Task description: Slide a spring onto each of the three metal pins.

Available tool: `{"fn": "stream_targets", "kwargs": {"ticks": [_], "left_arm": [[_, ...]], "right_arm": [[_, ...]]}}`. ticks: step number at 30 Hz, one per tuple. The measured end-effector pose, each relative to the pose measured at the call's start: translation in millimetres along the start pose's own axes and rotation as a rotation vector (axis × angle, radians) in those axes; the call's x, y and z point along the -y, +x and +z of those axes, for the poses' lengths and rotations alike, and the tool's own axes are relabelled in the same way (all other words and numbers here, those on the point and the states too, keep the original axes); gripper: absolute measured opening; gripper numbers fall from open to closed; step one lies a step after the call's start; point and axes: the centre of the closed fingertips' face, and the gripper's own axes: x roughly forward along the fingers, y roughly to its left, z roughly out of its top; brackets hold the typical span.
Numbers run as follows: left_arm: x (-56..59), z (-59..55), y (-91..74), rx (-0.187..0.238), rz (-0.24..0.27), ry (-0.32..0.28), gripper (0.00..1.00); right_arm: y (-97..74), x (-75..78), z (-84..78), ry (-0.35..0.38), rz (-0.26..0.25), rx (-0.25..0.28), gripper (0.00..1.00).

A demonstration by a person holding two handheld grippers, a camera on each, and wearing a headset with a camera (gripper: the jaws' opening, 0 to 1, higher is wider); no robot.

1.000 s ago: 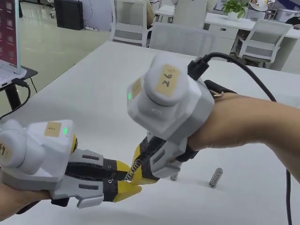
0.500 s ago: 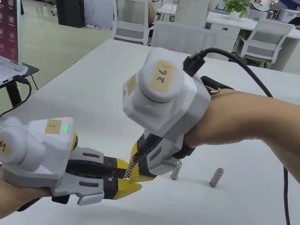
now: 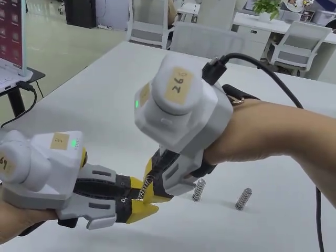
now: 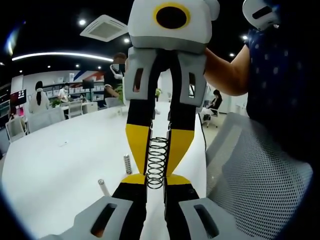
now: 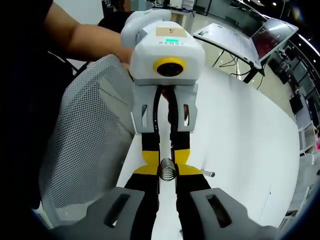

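Observation:
A small metal spring hangs above the white table, where both grippers meet tip to tip. My right gripper reaches down from the right and is shut on the spring, which lies along its yellow fingers. From the lower left, my left gripper has its jaws closed around the spring's lower end. In the right gripper view the spring shows end-on between the two pairs of tips. Whether a pin sits inside it is hidden. A loose metal pin lies on the table.
Two more springs stand upright on the table just right of the grippers. A black cable runs off the right gripper. Office chairs and desks stand beyond the table's far edge, and a mesh chair back is close by.
The grippers stay tip to tip on the spring. The right gripper has edged slightly left and down, and the head camera has shifted a little.

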Motion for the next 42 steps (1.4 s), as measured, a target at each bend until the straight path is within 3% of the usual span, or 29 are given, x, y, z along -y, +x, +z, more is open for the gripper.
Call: {"fn": "stream_targets", "kwargs": {"ticks": [16, 42], "left_arm": [[-3.8, -9.9, -4.2, -0.010, 0.009, -0.043, 0.16], [-17.8, -29.6, -15.5, -0.015, 0.127, -0.142, 0.47]], "right_arm": [[1.6, 9.4, -4.8, 0.006, -0.006, -0.012, 0.09], [-7.0, 34.3, -31.7, 0.071, -0.051, -0.043, 0.09]]}}
